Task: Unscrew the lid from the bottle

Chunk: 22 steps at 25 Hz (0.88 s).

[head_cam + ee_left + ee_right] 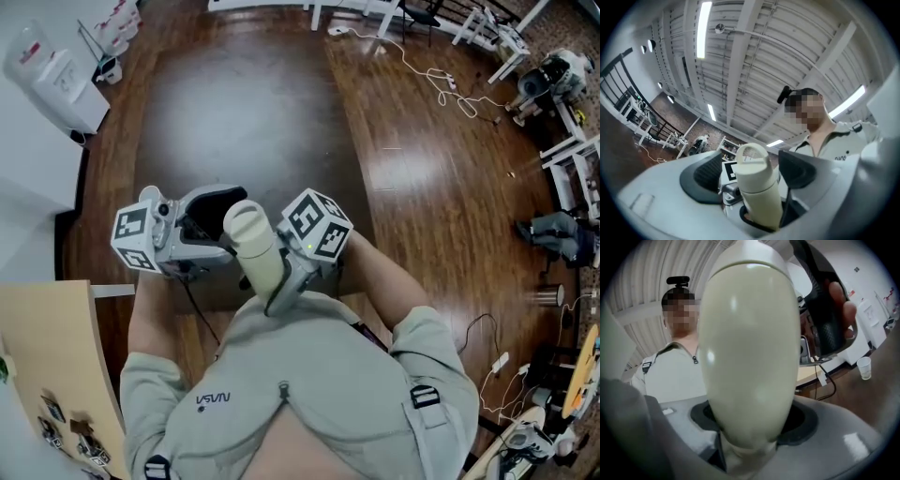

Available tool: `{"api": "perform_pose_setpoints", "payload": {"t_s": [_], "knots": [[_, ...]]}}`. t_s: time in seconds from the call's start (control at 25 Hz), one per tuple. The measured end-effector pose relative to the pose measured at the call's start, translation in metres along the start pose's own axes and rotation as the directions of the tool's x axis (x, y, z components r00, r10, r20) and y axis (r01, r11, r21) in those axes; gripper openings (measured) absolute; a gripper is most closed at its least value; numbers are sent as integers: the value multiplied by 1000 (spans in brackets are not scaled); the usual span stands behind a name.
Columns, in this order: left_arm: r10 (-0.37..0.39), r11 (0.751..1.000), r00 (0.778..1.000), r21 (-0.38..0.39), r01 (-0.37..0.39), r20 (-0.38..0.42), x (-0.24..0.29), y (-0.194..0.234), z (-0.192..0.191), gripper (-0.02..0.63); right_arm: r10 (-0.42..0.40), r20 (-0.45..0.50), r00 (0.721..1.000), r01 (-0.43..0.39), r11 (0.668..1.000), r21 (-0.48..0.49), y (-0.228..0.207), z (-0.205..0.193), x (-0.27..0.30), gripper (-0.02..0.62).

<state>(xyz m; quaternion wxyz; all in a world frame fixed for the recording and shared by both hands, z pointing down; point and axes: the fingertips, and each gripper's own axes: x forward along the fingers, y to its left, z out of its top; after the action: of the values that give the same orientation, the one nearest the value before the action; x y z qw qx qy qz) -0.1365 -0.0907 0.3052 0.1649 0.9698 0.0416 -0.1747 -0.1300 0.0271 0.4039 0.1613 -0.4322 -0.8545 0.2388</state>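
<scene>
A cream bottle [261, 258] with a loop-handled lid [752, 159] is held up in front of the person's chest, lid end toward the head camera. My right gripper [281, 281] is shut on the bottle's body [747, 348], which fills the right gripper view. My left gripper [223, 220] stands open around the lid end. In the left gripper view its two dark pads [701, 176] sit on either side of the lid with a gap on each side. One left jaw also shows beside the bottle in the right gripper view.
Dark wooden floor [253, 103] lies below. A tan board [47, 366] is at the lower left, a white cabinet [61, 84] at the upper left. Cables [441, 80] and white stands [572, 159] line the right side. A paper cup [865, 367] stands on the floor.
</scene>
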Motion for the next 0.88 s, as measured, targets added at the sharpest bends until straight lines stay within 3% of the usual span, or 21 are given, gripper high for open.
{"api": "perform_pose_setpoints", "payload": {"t_s": [0.2,0.4,0.6,0.68,0.76,0.88], "knots": [[-48,999,997,-16,47,-59,12,-1,-12,373,47,-11,999,-47,999,23,-3,0,5,301],[-59,998,995,-27,57,-76,12,1,-16,330,28,-27,999,-27,999,42,-8,-5,6,301],[-22,1000,995,-14,21,-94,11,5,-19,313,-30,-18,999,31,999,39,-15,-8,1,301],[23,1000,994,10,-22,-103,13,9,-20,313,-97,-23,995,97,995,25,-25,-10,-3,301],[103,994,988,52,-97,-119,15,17,-21,311,-213,-36,976,214,977,4,-42,-12,-10,301],[283,951,949,167,-259,-136,20,33,-25,310,-434,-38,900,433,901,-25,-75,-17,-28,301]]}}
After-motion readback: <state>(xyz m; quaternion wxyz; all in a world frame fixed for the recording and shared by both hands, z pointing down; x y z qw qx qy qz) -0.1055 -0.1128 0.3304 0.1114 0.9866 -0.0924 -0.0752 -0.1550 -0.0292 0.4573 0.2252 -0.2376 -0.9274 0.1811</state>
